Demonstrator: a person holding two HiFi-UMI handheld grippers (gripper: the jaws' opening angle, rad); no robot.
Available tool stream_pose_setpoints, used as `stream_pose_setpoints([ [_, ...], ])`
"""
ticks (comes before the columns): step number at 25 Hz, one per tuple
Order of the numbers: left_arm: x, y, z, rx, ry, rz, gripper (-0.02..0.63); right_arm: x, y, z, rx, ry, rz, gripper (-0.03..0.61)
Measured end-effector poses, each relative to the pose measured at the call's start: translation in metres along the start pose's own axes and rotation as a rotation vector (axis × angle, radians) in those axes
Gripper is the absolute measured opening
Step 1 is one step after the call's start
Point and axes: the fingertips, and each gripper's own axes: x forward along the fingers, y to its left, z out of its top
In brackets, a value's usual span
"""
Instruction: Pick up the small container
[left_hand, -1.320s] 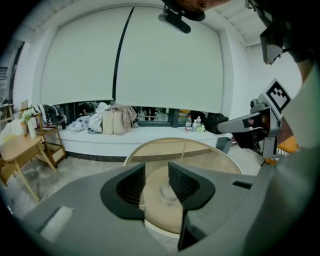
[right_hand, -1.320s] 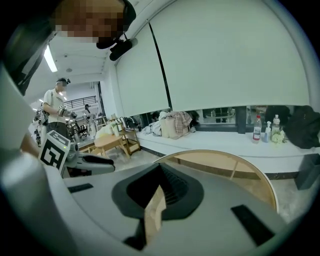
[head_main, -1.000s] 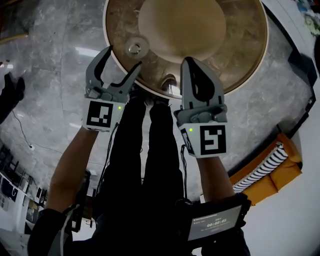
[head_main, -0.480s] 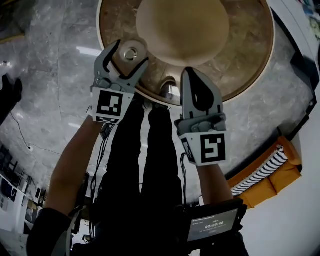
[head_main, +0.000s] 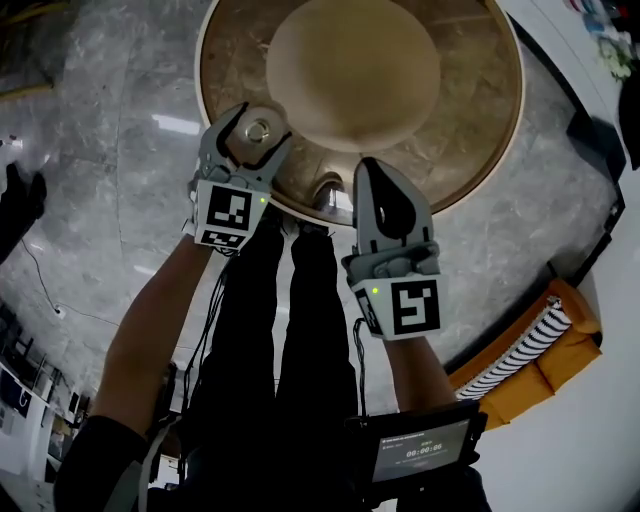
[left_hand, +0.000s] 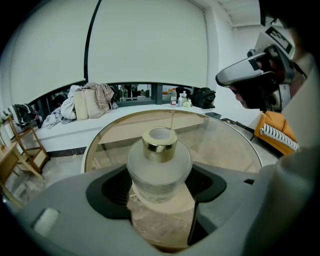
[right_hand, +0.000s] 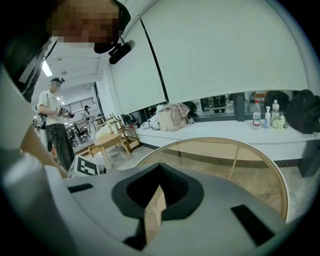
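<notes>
The round glass table (head_main: 470, 110) is lying under both grippers. The right gripper (head_main: 378, 175) is waiting off to the side of the left one. Its jaws are pressed together with nothing in them, and it is not needed for this step.

The left gripper (head_main: 260, 125) is doing the work. Its jaws are hugging the frosted glass bottle (left_hand: 159, 170), one on each side. The bottle is standing upright right between them, on the table. The black pads (left_hand: 112, 187) seem to be touching its round sides, so I think the squeeze is just beginning.

To do this well, the gripper should be squeezing gently and evenly, because glass is slippery and can break. The pads should be holding the fat belly of the bottle, not the thin gold collar (left_hand: 159, 146) above them. Then the lift should be going straight up and slowly, keeping the bottle upright. A tilted pull could be making it slide out and tip over onto the glass.
</notes>
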Motion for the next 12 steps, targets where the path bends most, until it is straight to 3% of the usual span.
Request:
stream_pose_setpoints([
  [12, -0.017, -0.002, 0.013, -0.030, 0.016, -0.028, 0.331, -0.015, 0.006, 0.008, 0.008, -0.004, -0.007, -0.002],
])
